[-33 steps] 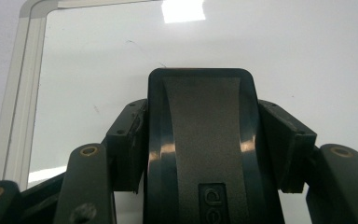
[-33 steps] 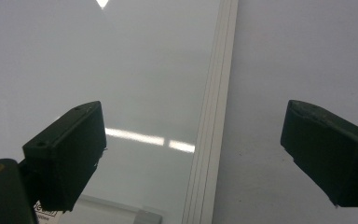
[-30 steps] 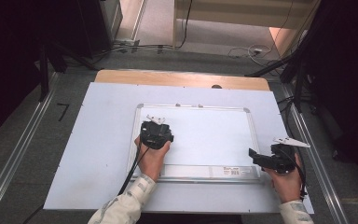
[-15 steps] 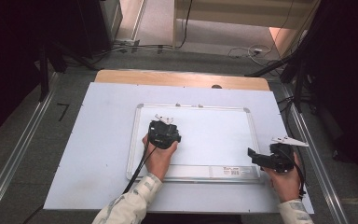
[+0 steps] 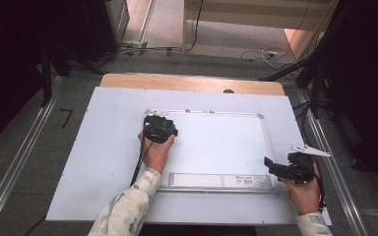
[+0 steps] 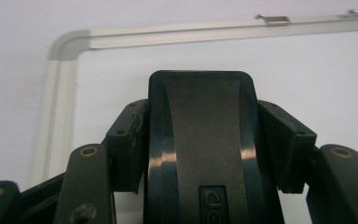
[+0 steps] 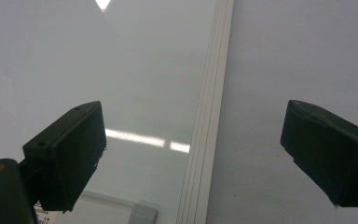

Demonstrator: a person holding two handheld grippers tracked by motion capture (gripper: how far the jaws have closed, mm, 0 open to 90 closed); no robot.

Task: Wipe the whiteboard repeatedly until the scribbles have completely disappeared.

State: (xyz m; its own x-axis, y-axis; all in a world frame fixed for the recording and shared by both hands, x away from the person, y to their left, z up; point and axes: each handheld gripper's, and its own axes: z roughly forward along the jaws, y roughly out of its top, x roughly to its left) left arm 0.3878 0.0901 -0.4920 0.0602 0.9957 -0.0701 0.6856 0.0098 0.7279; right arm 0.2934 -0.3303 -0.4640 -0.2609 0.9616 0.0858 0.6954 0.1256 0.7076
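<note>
Between the left tongs (image 6: pixel 200 154) sits a gripped black eraser (image 6: pixel 200 140); right tongs (image 7: pixel 193 154) gape.

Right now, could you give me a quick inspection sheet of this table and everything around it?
Surface: pale sheet covering a wooden table.
Job's things: whiteboard lying flat, looks blank; black eraser held over its upper left corner.
Clutter: nothing seen.
Grippers: left gripper shut on the eraser; right gripper open, jaws on either side of the whiteboard's right edge.
Cables: one trails from the left gripper; more lie on the floor beyond.
Surroundings: grey carpet, metal rails, dark stands.
</note>
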